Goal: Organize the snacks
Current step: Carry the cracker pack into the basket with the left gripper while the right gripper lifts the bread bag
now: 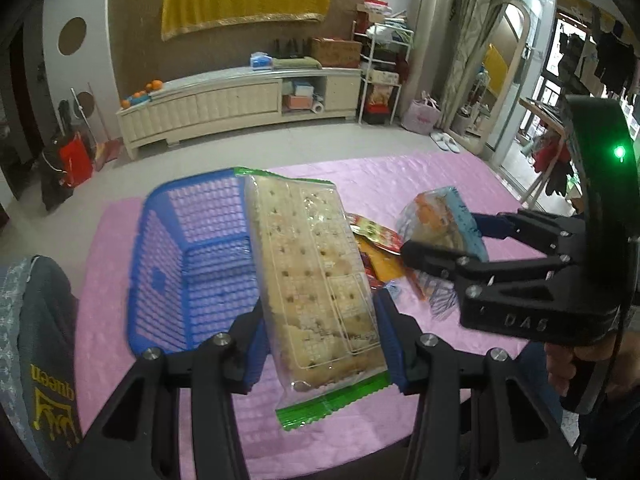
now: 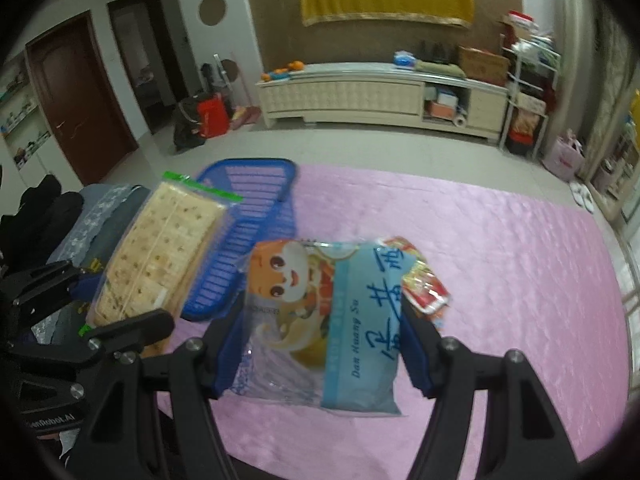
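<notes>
A pink cloth (image 2: 500, 264) is being seen spread over the table, and on it a blue basket (image 1: 168, 264) is lying, its open top turned up and toward the left-wrist camera. In the right-wrist view the basket (image 2: 248, 216) is showing to the left of the blue packet and behind the cracker pack.

A long clear pack of crackers (image 1: 316, 280) is being held off the cloth by the left gripper (image 1: 320, 348). Its long axis is running up and away from the camera, the green sealed end nearest the camera and the far end tipped over the basket's near right corner. The blue pads (image 1: 390, 344) are being pressed against the pack's two long sides near its lower end, so the jaws are standing part open and clamped on it.

A shorter blue and white snack packet (image 2: 324, 320) is being gripped by the right gripper (image 2: 320, 344), its printed face upward and its long axis pointing away along the fingers. The pads (image 2: 416, 352) are closed against both its sides, the jaws set fairly wide.

A few small red and orange packets (image 1: 376, 248) are lying on the cloth, just right of the basket and beneath the raised snacks.
</notes>
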`<control>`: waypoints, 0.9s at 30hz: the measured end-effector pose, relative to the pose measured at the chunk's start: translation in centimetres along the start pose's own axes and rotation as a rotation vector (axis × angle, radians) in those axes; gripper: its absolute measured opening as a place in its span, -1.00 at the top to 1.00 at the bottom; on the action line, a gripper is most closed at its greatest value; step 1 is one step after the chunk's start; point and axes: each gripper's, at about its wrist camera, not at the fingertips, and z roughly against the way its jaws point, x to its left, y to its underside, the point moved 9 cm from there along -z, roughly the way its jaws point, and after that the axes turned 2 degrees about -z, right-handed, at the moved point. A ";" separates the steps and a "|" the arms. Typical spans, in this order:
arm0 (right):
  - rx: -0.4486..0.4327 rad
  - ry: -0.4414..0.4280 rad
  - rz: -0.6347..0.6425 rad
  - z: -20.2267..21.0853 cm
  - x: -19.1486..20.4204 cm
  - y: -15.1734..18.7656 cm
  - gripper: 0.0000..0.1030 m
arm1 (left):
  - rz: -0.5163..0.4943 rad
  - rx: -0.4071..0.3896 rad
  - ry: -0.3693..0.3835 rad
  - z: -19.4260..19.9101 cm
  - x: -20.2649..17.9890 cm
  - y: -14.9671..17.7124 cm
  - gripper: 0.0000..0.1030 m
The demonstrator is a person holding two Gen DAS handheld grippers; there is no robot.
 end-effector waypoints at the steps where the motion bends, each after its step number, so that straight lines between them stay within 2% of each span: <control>1: 0.001 -0.008 0.006 -0.3 0.8 -0.3 -0.39 | 0.006 0.000 -0.003 0.4 0.8 0.0 0.11; 10: 0.064 -0.077 -0.018 -5.2 5.4 -1.7 -0.39 | 0.046 0.036 -0.044 -0.5 6.9 0.2 0.11; 13: 0.087 -0.089 -0.027 -6.7 6.5 -1.9 -0.39 | 0.077 0.062 -0.011 -1.6 8.6 0.7 0.11; 15: 0.106 -0.085 -0.015 -7.9 7.0 -2.0 -0.39 | 0.096 0.081 0.012 -2.8 9.3 1.2 0.11; 27: 0.154 -0.063 -0.004 -10.0 7.9 -1.3 -0.39 | 0.139 0.185 0.010 -7.1 11.4 3.2 0.11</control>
